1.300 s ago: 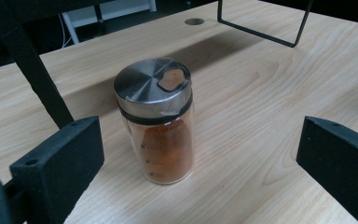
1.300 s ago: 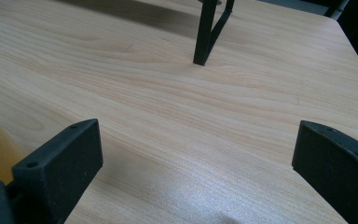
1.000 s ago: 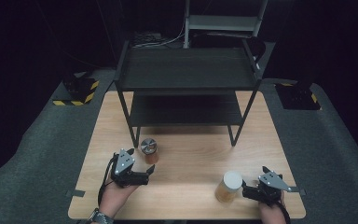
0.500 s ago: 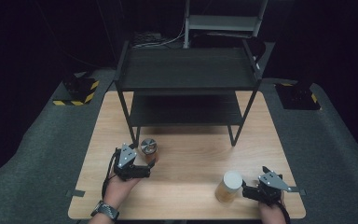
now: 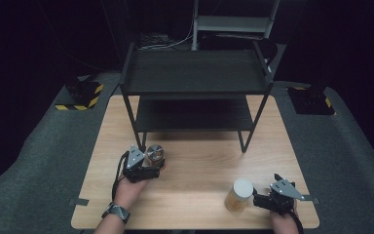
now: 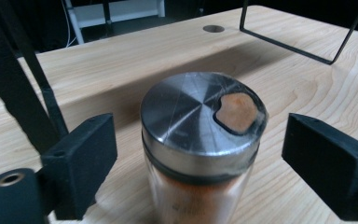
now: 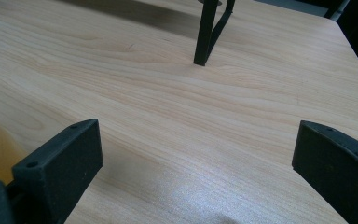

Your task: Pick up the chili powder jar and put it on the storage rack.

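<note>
brushed steel is capping the spice jar [image 6: 200, 140], a small glass cylinder packed with orange powder that is standing upright on the wooden table [image 5: 199, 161], just in front of the black shelf rack's [image 5: 195, 78] left front leg. the left gripper [image 5: 152, 168] is reaching around it, and in the left gripper view the two black jaws are flanking the jar with a sliver of daylight on either side; they have just been closing in, with the jar between them, but the pads are not yet pressing on it. the jar is probably feeling light to moderately weighty, stiff and unyielding, with smooth glass walls and a slick metal lid that is likely offering little friction, and it is breakable if dropped or squeezed hard. the safer hold is looking to be on the glass body just below the lid's rim, square across the widest line, so it is not pivoting or slipping upward. the right gripper [image 5: 265, 200] is resting low near the table's right front corner, jaws standing wide apart over bare wood, just beside a white-lidded jar [image 5: 238, 195].
</note>
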